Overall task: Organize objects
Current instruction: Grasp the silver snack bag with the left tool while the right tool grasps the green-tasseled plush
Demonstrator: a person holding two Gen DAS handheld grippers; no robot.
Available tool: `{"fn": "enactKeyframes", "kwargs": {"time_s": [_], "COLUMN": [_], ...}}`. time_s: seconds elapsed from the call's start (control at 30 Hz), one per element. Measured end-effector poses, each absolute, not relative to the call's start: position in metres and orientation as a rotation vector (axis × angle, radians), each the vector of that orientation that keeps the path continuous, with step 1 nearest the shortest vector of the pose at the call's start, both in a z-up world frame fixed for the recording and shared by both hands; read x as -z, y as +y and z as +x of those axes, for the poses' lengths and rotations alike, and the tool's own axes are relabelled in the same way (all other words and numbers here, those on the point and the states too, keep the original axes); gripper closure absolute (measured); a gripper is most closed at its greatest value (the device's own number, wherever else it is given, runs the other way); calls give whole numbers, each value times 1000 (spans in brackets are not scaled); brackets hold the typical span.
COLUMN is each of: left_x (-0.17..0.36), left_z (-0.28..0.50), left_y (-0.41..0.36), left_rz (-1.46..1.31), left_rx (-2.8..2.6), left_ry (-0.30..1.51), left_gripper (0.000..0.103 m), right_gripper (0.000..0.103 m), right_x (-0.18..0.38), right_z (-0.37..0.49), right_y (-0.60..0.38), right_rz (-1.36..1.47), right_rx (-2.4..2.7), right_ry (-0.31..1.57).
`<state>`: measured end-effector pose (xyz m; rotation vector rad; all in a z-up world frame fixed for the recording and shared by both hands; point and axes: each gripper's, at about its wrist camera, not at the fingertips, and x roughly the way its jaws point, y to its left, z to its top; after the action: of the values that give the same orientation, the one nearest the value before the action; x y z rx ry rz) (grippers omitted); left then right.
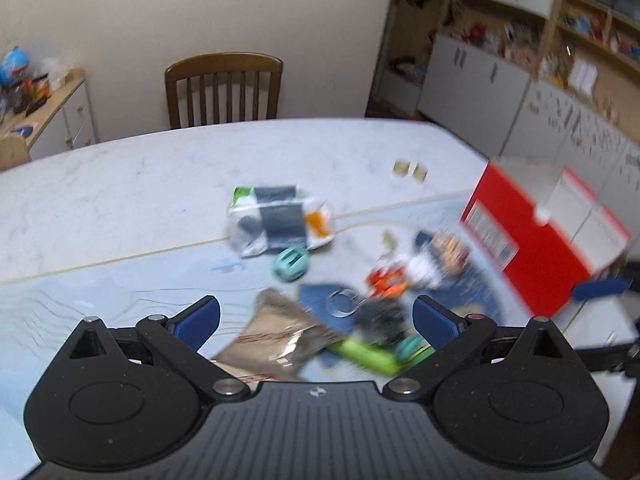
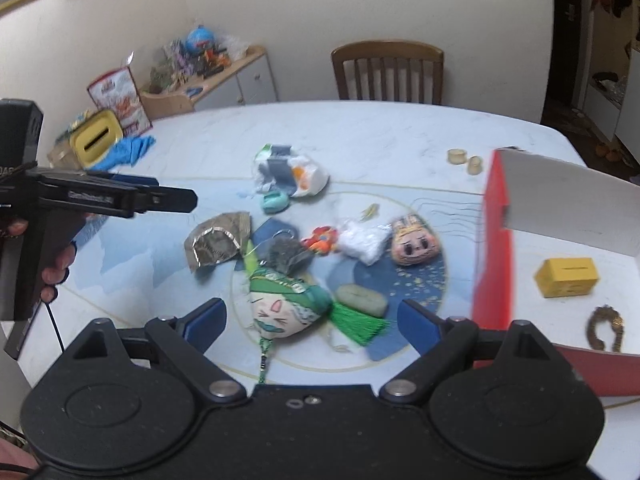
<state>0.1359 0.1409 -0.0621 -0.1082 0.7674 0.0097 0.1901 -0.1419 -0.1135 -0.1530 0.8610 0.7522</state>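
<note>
Small objects lie scattered on a light blue mat on the white table. In the right wrist view my right gripper (image 2: pixel 312 324) is open and empty above a green-haired doll head (image 2: pixel 280 312). A crumpled foil wrapper (image 2: pixel 218 242), an orange toy (image 2: pixel 320 240), a white bag (image 2: pixel 360 240), a brown face plush (image 2: pixel 414 242) and a teal ball (image 2: pixel 274 201) lie beyond. A red box (image 2: pixel 490 256) stands open at the right. My left gripper (image 1: pixel 316 320) is open and empty above the foil wrapper (image 1: pixel 276 336); it also shows at the left of the right wrist view (image 2: pixel 176 200).
The box holds a yellow block (image 2: pixel 568 278) and a brown ring (image 2: pixel 604 328). A plastic packet (image 2: pixel 290 172) lies mid-table, two small cups (image 2: pixel 464 160) at the far right, a yellow container (image 2: pixel 96 138) and blue cloth (image 2: pixel 128 150) at the far left. A wooden chair (image 2: pixel 388 72) stands behind.
</note>
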Motion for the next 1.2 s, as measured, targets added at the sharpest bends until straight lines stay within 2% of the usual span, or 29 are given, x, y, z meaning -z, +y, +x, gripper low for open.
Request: {"fn": "enactKeyframes", "kwargs": {"time_s": [0.23,0.77,1.0,1.07,1.2], "left_x": [101,140,142,141,139], "left_z": [147,178,180,179,176], "left_y": [146,172,181,183,183], "left_rz": [50,-27,-109,-130,-141], "left_rx": [52,69,87,96,101], "left_ry": [838,913,907,908,906], "left_gripper": [0,0,1,12,29], "right_gripper": [12,17,29,32,35], "right_x": [135,183,193,194,193], "right_z": [187,210,213,212,211], "right_y": [-105,-56,-48,-47,-47], "right_rz": [-252,-293,-313,-320,-322], "right_rx": [-750,-687,-659,-658,-659], "right_ry": [857,961,980,981,977]}}
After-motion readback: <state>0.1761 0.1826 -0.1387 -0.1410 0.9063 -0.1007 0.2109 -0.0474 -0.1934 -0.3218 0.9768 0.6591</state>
